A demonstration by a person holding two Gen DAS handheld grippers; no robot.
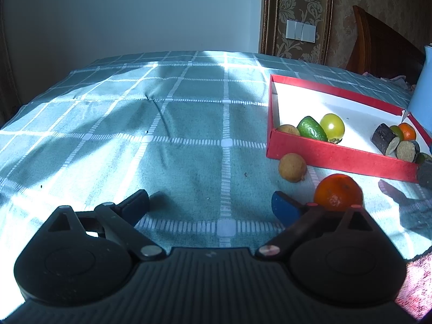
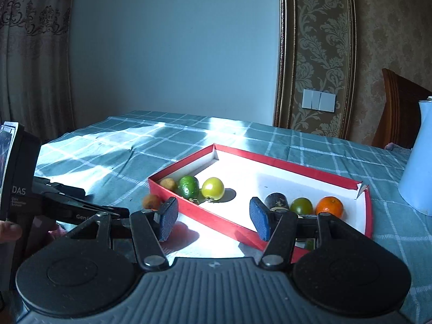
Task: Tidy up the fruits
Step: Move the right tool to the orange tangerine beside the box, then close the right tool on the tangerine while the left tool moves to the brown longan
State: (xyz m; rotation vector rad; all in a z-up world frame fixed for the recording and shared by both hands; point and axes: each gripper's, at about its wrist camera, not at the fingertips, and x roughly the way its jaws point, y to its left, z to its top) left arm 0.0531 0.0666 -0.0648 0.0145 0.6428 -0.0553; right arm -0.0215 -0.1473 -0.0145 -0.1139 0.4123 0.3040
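On the left, the left gripper [image 1: 210, 202] is held low over the checked tabletop [image 1: 162, 140], its fingers wide apart and nothing between them. Just to the right of it, two fruits lie loose on the cloth outside the box [image 1: 337, 156]: a small brown fruit [image 1: 292, 167] close to the box's near wall, and an orange [image 1: 338, 191] just beyond the right finger, partly hidden behind it. The step in hand is judged to be the gathering of these two loose fruits. For the orange, the gripper should be shifted to the right until the fruit is centred between the fingers, and the fingers should be closed on its widest part, gently, since a round fruit is likely to roll or squirt out if it is pinched off-centre. It should be lifted clear of the red wall before it is carried over. Inside the box, a brown fruit, an avocado [image 1: 311, 128] and a green tomato [image 1: 332, 126] are grouped at the left end, and dark cylinders with a green fruit and a small orange [image 1: 407, 131] at the right end, so like is best set beside like. Farther right, the right gripper [image 2: 214, 217] is held over the box's near edge, its fingers apart and holding nothing.
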